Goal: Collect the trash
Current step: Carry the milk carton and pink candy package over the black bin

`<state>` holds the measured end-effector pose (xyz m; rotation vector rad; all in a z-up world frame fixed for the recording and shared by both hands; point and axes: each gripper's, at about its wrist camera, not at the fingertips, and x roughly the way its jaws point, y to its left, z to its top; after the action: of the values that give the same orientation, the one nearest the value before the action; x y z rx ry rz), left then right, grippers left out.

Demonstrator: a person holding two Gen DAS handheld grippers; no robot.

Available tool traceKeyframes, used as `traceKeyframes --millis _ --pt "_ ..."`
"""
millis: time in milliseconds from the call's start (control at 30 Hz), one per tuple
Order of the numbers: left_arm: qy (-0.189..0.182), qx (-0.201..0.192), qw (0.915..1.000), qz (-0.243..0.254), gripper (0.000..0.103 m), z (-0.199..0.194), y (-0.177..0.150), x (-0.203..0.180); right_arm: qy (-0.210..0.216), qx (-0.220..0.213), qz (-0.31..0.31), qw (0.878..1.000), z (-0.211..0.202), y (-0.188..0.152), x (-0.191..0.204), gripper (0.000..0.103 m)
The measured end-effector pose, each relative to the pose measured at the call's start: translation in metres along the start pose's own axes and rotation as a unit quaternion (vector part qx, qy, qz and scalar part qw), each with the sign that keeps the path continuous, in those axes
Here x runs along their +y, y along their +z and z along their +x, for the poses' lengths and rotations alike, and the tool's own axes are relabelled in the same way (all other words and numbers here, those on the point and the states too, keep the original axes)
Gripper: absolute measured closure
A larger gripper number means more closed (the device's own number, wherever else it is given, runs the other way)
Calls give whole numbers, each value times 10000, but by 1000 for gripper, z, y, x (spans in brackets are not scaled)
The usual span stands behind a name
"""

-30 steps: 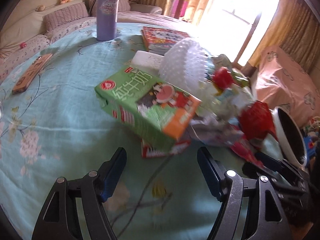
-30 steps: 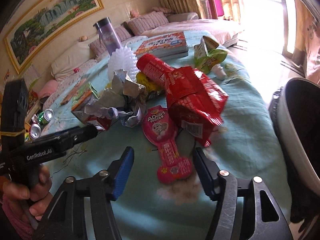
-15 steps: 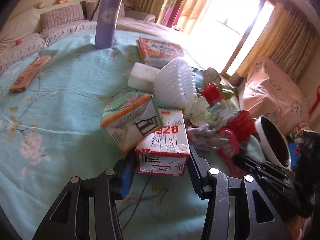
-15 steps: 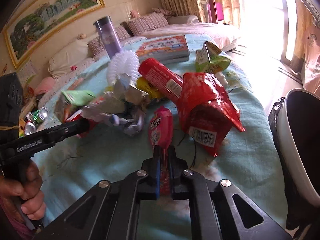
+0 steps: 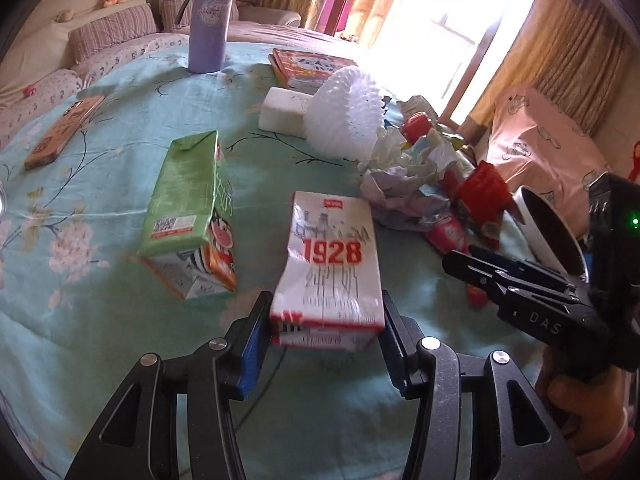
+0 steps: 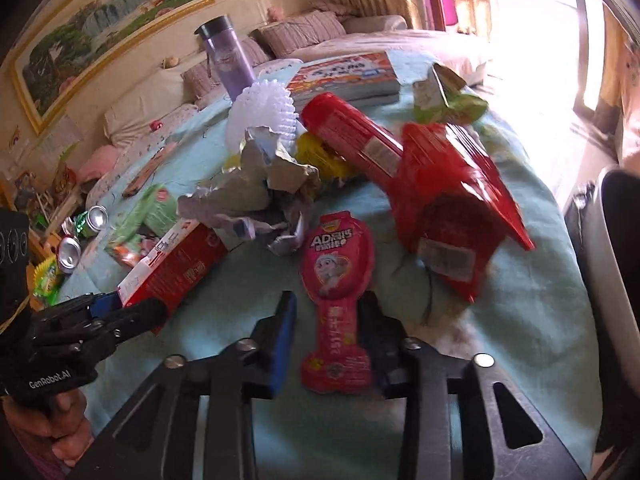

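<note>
My left gripper (image 5: 325,328) is shut on a white and red "1928" milk carton (image 5: 334,264), which lies flat on the teal cloth; it also shows in the right wrist view (image 6: 176,268). A green milk carton (image 5: 192,212) lies just left of it. My right gripper (image 6: 326,336) is open around the stem of a flat pink snack wrapper (image 6: 338,296) that lies between its fingers. A red bag (image 6: 452,204), a red tube (image 6: 352,136) and crumpled foil (image 6: 260,196) lie beyond it.
A black-lined bin (image 5: 548,236) stands at the table's right edge, also in the right wrist view (image 6: 616,280). A purple tumbler (image 5: 210,20), a book (image 5: 308,66), a white foam net (image 5: 344,120), a white block (image 5: 282,112) and a wooden box (image 5: 64,132) sit farther back.
My right gripper, shut on the pink wrapper half a second ago, has opened around it. My left gripper closed on the 1928 carton and the green carton tipped aside to the left.
</note>
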<state>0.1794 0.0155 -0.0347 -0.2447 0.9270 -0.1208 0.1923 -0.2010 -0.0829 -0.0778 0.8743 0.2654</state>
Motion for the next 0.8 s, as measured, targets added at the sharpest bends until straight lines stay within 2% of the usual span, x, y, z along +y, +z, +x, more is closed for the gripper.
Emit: traceKeyframes --millis 100,133,167,433,600,800 --pt "126 37 9999 83 52 10 7 -2 -139 -2 -144 9998 5 4 5 67" --pt "170 42 9998 120 54 12 7 -3 -183 -12 -163 9997 5 3 6 81" --pt "196 20 9997 154 55 12 7 -4 -172 -13 -140 9998 4 2 5 83" --pt "-144 -178 9993 289 56 -14 -14 -17 109 -369 202 9991 -38 -22 -6 85" --pt "-479 -312 9968 554 56 -36 -25 -39 131 -604 415 9972 -71 -35 -18 85" --pt "-752 -292 9931 848 56 -39 -27 -66 44 -843 731 9937 -105 -47 -47 85"
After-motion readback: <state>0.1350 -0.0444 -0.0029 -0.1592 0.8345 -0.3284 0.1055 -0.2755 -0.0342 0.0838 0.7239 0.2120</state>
